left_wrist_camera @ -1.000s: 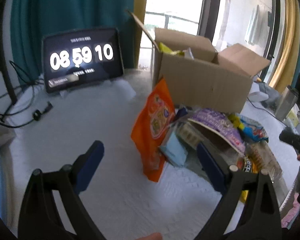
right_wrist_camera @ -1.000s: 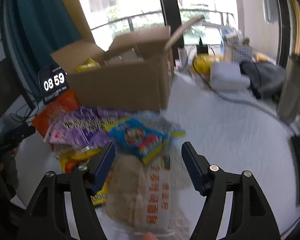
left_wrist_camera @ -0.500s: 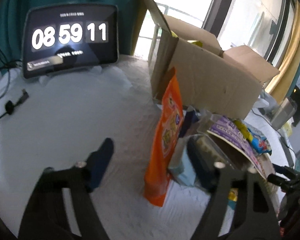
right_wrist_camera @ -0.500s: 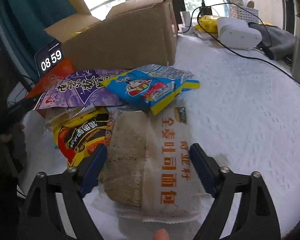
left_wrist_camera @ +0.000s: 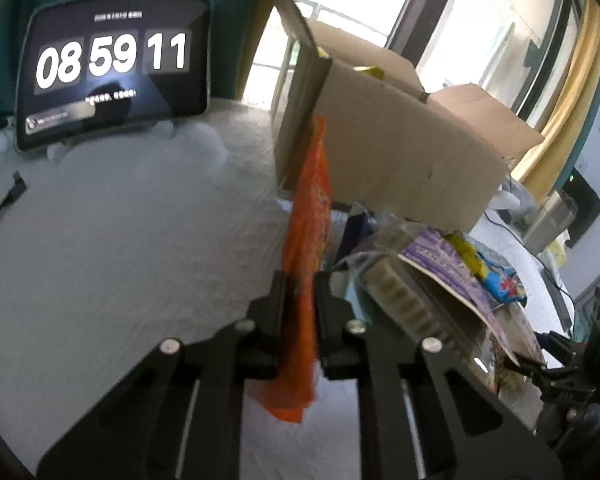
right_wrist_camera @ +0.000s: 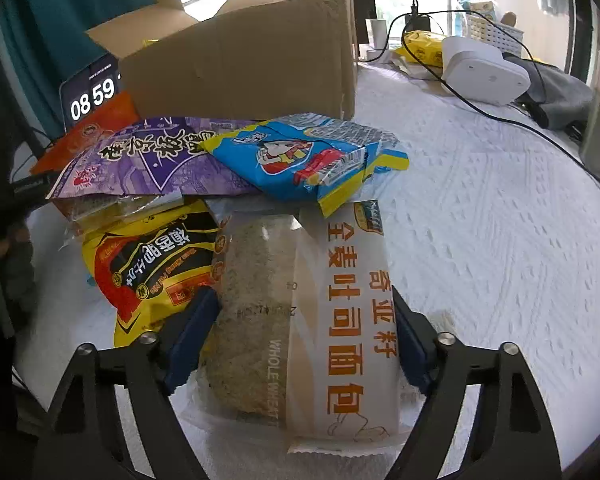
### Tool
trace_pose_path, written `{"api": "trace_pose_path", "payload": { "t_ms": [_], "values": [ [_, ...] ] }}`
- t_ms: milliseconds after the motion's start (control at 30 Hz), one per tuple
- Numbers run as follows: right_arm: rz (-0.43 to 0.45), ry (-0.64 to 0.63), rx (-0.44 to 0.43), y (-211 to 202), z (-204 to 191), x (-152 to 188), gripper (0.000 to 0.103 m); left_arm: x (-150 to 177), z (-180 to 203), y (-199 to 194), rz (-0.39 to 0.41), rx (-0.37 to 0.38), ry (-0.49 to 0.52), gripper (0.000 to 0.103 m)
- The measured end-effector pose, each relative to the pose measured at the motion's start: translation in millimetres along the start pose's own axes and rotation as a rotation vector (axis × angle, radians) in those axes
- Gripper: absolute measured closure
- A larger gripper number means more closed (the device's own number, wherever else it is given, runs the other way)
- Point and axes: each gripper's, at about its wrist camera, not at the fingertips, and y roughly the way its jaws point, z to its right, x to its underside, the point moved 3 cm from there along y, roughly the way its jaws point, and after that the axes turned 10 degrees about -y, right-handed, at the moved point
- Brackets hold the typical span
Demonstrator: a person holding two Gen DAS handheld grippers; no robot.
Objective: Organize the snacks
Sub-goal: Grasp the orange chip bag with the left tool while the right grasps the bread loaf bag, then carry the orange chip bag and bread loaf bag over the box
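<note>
Left hand-held gripper (left_wrist_camera: 300,300) clamped on upright orange bag (left_wrist_camera: 306,240); cardboard box (left_wrist_camera: 388,160) directly ahead. Right hand-held gripper (right_wrist_camera: 300,340) jaws apart, just closing, astride bread pack (right_wrist_camera: 320,320), long axis along fingers.

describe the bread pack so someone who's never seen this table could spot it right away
Start at the open cardboard box on the white table; a heap of snack bags lies in front of it. The bread pack is the nearest one, between the right claw fingers. It alone is clear and white with orange lettering, showing brown bread.

Snack packets (right_wrist_camera: 236,168) lie heaped before the cardboard box (right_wrist_camera: 236,68), apparently atop the bread bag (right_wrist_camera: 312,320).
</note>
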Motion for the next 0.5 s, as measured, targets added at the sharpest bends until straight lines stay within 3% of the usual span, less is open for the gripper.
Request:
{"api": "trace_pose_path", "payload": {
  "t_ms": [500],
  "values": [
    [0.102,-0.078,-0.036,-45.5,-12.0,4.9,0.026,6.2,9.6,-72.6,0.110,-0.005,-0.028,0.090]
  ]
}}
